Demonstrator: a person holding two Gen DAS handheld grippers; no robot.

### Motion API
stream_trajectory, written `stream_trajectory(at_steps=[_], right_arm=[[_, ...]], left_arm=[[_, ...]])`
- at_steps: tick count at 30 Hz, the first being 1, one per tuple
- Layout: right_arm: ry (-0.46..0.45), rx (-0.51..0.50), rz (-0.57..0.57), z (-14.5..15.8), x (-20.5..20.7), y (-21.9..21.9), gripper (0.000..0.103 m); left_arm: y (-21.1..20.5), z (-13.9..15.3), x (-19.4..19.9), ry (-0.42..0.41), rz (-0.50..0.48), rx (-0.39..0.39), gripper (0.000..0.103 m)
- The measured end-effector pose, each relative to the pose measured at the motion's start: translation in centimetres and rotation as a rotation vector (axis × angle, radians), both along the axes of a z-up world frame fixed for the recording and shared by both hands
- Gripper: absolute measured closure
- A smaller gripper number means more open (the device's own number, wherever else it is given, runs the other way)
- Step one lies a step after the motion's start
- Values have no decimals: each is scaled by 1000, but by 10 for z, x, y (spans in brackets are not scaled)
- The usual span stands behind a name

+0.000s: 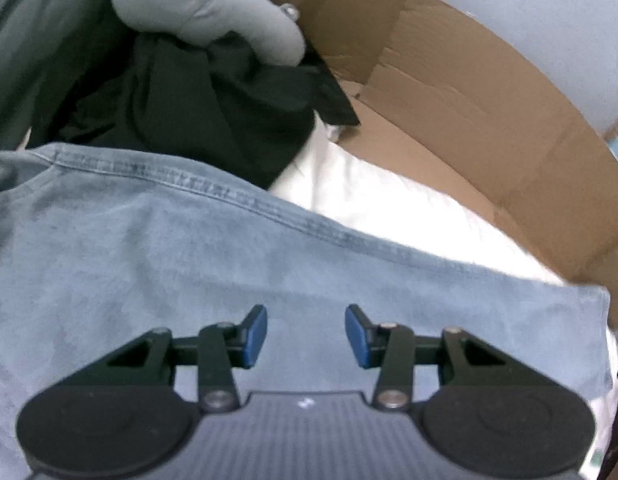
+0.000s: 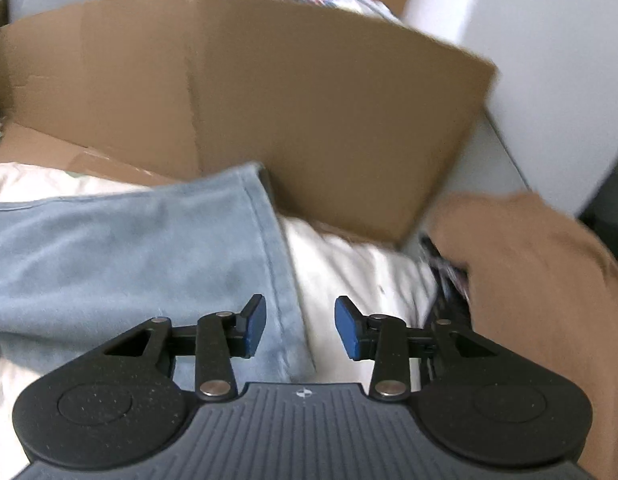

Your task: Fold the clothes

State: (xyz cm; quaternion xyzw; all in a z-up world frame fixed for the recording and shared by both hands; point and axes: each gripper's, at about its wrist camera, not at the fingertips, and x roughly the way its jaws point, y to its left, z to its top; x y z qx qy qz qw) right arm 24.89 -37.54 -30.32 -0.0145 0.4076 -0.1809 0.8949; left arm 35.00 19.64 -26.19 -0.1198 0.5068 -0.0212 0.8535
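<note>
The left gripper (image 1: 306, 336) tilts down over a blue garment (image 1: 229, 272) filling the lower frame, jaws spread, empty. The right gripper (image 2: 300, 328) angles down at that garment's right edge, jaws parted, pinching nothing, a cardboard box (image 2: 309, 100) behind.

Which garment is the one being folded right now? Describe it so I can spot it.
Find the open cardboard box; a white cloth lies before it. On top lies the blue garment, flat, with a stitched hem. It is the only pale blue piece; the black garment is bunched beyond it.
</note>
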Motion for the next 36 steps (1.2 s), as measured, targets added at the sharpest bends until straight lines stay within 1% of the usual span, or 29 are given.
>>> stream_trajectory(at_steps=[2,4,6,8,10,12,14,19,20,21,23,26,29,33,36], right_arm=[[12,23,-11,-4,-4,-1,55],[27,44,-19,-8,-7,-1,54],[45,78,-40,-11,-8,-4,54],[56,132,-82,-13,-7,-10,54],[60,187,-121,-17,-3,-16,52],[75,243,-161,-24,-1,-21,48],[89,294,-194,-34,1,-24,47],[50,394,-229,-44,1,-32,47],[46,412,-234,-44,1,-35,54],[46,422,-230,-43,2,-37,70],[46,425,-202,-38,4,-38,95],[37,397,-157,-26,4,-37,97],[12,347,-138,-7,2,-36,97],[-25,316,-144,19,2,-36,97],[-14,279,-136,23,4,-32,97]], left_arm=[[-8,0,6,5,-28,25,57],[-7,5,-13,10,-53,44,57],[-7,9,-24,21,-73,44,57],[-3,9,-30,38,-84,39,57],[1,1,-30,57,-88,42,57],[4,-4,-33,78,-101,49,57],[4,-7,-43,96,-129,59,55],[-2,-16,-68,117,-200,102,55],[-2,-18,-72,124,-218,110,55],[-3,-19,-75,130,-233,117,55],[-3,-23,-80,144,-246,126,55],[-2,-27,-81,162,-257,117,55],[-5,-30,-82,171,-281,128,55],[-9,-36,-88,180,-331,168,54],[-7,-41,-90,185,-331,189,54]])
